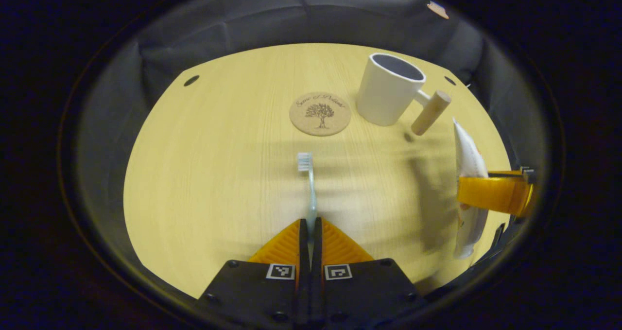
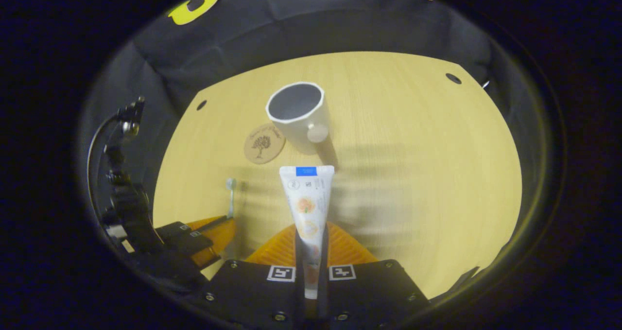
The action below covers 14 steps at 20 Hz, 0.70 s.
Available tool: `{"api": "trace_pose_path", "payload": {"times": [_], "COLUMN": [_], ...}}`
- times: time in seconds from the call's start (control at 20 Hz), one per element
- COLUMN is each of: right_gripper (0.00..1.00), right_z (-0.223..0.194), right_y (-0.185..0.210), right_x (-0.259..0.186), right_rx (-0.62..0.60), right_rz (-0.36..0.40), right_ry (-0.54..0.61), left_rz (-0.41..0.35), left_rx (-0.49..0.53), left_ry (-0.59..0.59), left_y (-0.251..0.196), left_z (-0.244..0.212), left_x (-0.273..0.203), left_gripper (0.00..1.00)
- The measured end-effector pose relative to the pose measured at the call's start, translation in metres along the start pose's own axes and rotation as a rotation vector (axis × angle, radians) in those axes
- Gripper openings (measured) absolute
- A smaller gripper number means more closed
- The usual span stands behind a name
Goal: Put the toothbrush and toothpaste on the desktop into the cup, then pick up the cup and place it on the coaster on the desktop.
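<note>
On the pale wooden desktop (image 1: 209, 174), broad bare stretches lie to either side of the things, and the black cloth wall rises just behind its far edge; small dark holes (image 1: 191, 80) sit near the far corners. Toward the back stands the white cup (image 1: 388, 89), upright, its mouth open and its dark inside holding nothing that can be seen; a round wooden handle (image 1: 430, 112) sticks out from its side. Just beside it, apart from it, lies the round cork coaster (image 1: 320, 113) with a tree printed on it, bare on top.

In the left gripper view, the left gripper (image 1: 310, 233) has its fingers pressed together on the handle of the toothbrush (image 1: 308, 184), whose white bristle head points ahead toward the coaster, above the desktop. At the right edge of that view the right gripper (image 1: 491, 194) clasps the toothpaste tube (image 1: 469, 165).

In the right gripper view, the right gripper (image 2: 310, 252) pinches the toothpaste tube (image 2: 307, 203) between both fingers, the flat crimped end forward, pointing at the cup (image 2: 296, 111) with open desktop between them. The coaster (image 2: 264, 143) lies left of the cup, and the left gripper (image 2: 214, 230) with the toothbrush (image 2: 231, 196) shows at lower left.
</note>
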State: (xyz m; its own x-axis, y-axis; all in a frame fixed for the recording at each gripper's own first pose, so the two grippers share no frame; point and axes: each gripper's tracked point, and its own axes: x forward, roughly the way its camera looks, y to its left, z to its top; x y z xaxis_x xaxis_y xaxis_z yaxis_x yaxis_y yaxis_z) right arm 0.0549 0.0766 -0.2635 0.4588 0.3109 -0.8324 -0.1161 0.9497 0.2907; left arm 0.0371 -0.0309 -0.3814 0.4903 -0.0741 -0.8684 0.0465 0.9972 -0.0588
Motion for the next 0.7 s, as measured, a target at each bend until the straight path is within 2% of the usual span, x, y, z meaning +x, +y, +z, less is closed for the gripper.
{"api": "trace_pose_path", "payload": {"times": [0.3,0.7], "right_gripper": [0.1,0.1], "right_z": [0.073,0.145], "right_y": [0.005,-0.004], "right_x": [-0.04,-0.049], "right_rx": [0.076,0.14], "right_rz": [0.063,0.084], "right_ry": [-0.173,-0.324], "left_rz": [-0.019,-0.032], "left_rx": [0.021,0.009], "left_ry": [-0.148,-0.223], "left_y": [-0.008,-0.013], "left_z": [0.043,0.072], "left_x": [-0.03,-0.057], "left_gripper": [0.08,0.08]}}
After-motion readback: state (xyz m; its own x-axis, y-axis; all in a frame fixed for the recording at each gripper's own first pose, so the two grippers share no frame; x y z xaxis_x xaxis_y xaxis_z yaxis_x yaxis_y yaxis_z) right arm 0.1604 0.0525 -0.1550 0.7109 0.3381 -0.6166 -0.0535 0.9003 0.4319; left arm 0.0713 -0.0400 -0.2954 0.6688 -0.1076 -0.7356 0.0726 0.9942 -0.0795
